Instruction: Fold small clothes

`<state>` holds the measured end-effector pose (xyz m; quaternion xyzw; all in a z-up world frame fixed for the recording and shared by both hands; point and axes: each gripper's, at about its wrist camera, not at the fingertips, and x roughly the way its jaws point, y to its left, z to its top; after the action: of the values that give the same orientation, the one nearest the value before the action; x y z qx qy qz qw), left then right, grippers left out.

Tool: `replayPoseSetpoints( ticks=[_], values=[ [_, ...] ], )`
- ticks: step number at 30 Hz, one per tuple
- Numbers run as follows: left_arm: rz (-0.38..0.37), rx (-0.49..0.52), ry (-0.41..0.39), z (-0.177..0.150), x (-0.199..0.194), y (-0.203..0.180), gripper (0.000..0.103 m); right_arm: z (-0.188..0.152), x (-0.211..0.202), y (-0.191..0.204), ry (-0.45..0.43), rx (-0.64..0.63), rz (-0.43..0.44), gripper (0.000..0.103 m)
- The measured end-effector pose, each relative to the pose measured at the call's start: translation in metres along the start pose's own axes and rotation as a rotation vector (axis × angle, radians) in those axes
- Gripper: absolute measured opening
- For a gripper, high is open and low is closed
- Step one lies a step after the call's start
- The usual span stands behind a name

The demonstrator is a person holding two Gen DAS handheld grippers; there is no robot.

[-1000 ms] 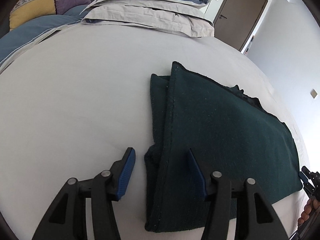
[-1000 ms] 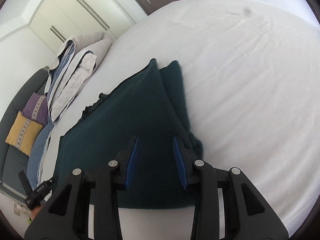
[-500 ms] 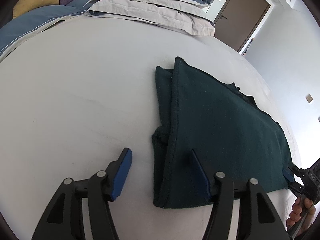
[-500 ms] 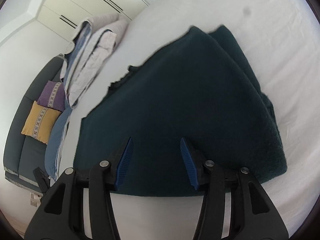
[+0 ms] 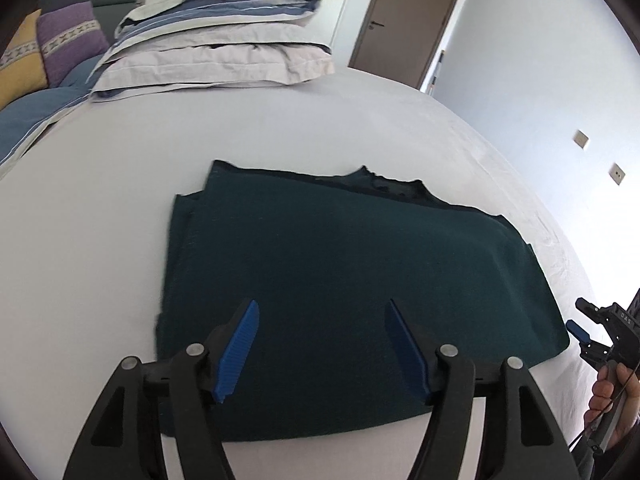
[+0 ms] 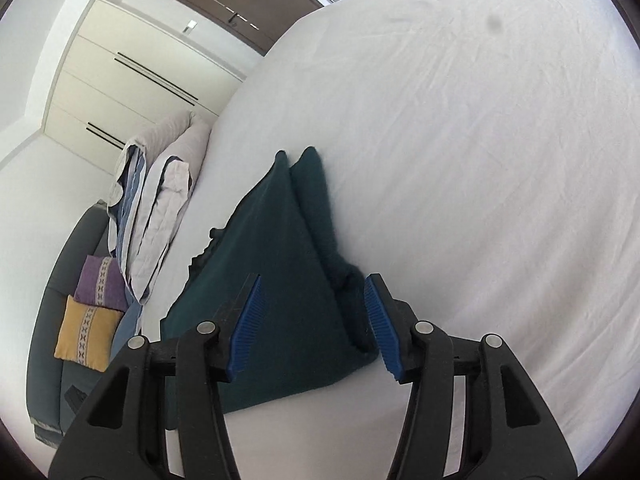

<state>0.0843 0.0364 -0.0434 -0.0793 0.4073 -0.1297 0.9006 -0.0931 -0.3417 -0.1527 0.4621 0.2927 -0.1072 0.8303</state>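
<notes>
where white sheet point(image 5: 100, 240) rings folded garment point(image 5: 340, 280), both grippers agape above

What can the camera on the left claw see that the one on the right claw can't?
Only the left wrist view shows the right claw from outside, the hand holding it, and wall sockets. Only the right wrist view shows cupboard doors and a small dark spot on the sheet. Both show the dark green garment, stacked bedding and purple cushion.

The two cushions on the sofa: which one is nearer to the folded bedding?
The purple cushion, lying next to the folded bedding; the yellow cushion sits on its far side.
</notes>
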Motion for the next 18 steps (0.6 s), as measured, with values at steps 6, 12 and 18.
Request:
replayPoseSetpoints(
  ticks=[6, 12, 18],
  values=[
    [-0.043, 0.024, 0.071, 0.018, 0.049, -0.042, 0.07, 0.023, 0.053, -0.01, 0.077, 0.049, 0.006, 0.05],
    [-0.039, 0.008, 0.139, 0.016, 0.083, -0.045, 0.073, 0.031, 0.095, 0.015, 0.135, 0.001, 0.041, 0.05],
    [-0.009, 0.071, 0.141, 0.008, 0.091, -0.053, 0.08, 0.032, 0.108, 0.027, 0.162, 0.01, 0.048, 0.051]
  ],
)
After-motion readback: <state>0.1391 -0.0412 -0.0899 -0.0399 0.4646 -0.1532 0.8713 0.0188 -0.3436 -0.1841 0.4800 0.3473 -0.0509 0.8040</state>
